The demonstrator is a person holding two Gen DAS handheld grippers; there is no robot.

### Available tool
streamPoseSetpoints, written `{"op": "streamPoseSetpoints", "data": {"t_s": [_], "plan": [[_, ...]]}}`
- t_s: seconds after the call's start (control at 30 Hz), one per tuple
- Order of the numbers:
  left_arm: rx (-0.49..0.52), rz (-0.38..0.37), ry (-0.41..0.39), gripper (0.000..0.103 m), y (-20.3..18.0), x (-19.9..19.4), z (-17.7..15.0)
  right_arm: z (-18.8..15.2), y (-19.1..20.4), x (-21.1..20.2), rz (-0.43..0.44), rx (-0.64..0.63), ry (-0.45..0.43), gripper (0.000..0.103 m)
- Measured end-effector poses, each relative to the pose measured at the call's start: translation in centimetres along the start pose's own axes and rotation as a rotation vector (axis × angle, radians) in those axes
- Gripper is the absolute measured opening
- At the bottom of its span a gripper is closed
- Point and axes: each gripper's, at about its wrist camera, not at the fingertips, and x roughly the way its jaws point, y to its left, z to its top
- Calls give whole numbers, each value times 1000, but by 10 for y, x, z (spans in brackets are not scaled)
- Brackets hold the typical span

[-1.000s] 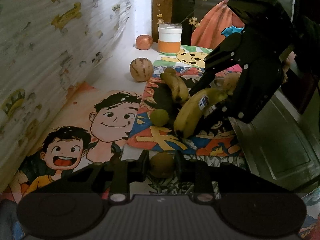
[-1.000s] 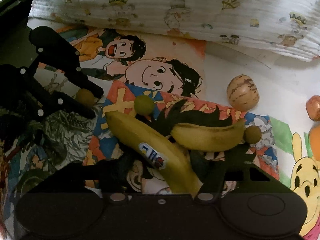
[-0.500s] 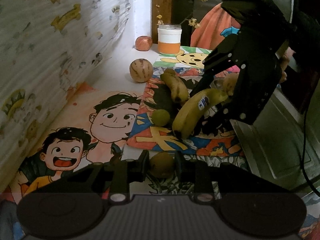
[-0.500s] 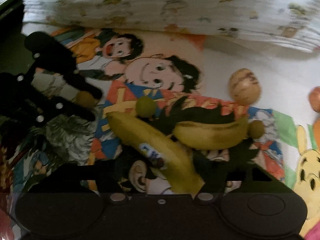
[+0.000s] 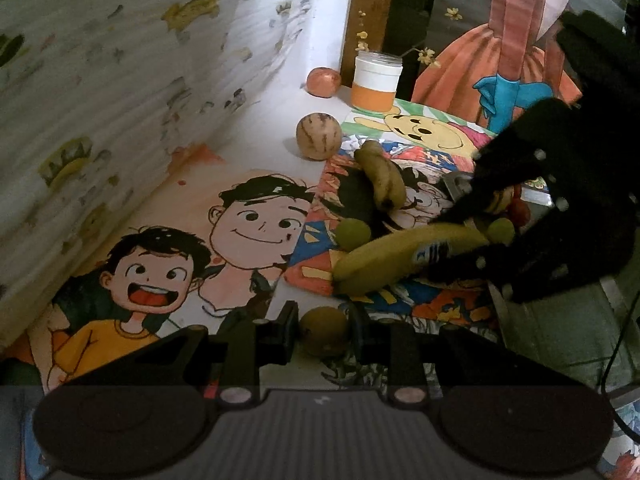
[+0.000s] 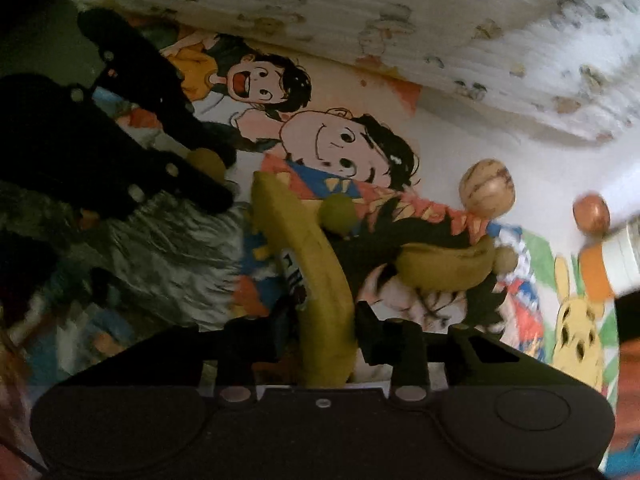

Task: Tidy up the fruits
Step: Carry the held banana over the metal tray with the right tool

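Note:
My left gripper (image 5: 323, 326) is shut on a small brown-green round fruit (image 5: 324, 330), just above the cartoon mat. My right gripper (image 6: 320, 326) is shut on a stickered yellow banana (image 6: 310, 272); the banana also shows in the left wrist view (image 5: 404, 258), held by the black right gripper (image 5: 452, 248). A second, browner banana (image 5: 380, 180) lies on the mat, with a green lime (image 5: 353, 233) beside it. A striped round melon (image 5: 319, 135) and a reddish fruit (image 5: 323, 82) sit farther back. The left gripper also shows in the right wrist view (image 6: 224, 184), holding the small fruit (image 6: 206, 160).
A white and orange jar (image 5: 376, 82) stands at the back by a wooden post. A patterned cloth (image 5: 100, 100) rises along the left. A grey metal tray (image 5: 560, 340) lies at the right under the right gripper. Another small green fruit (image 5: 500, 231) sits by the right gripper.
The right gripper has closed around the stickered banana and turned it, swinging its free end toward the left gripper. The left gripper has kept its hold on the small fruit.

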Motion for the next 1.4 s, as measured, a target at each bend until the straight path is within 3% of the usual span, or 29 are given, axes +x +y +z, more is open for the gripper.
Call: {"op": "streamPoseSetpoints", "data": {"t_s": [0.13,0.53,0.77,1.0,1.23,1.4], "plan": [[-7,3,4,30,1,-2,-2,2,8,-1,-34,103,10,37],[10,43,13,31,1,-12,-10,-6,4,1,-38,267,-91,46],[18,69,11,30,-5,-14,-13,-15,18,-2,-111,381,-155,39],[-138,61,-1,30,4,-21,-17,-31,29,-11,-162,716,-239,36],[-199,51,0,30,2,-29,-23,-55,50,-25,-90,1018,-377,34],[-217,35,-11,30,-4,-41,-22,-77,63,-50,-104,1086,-470,34]]}}
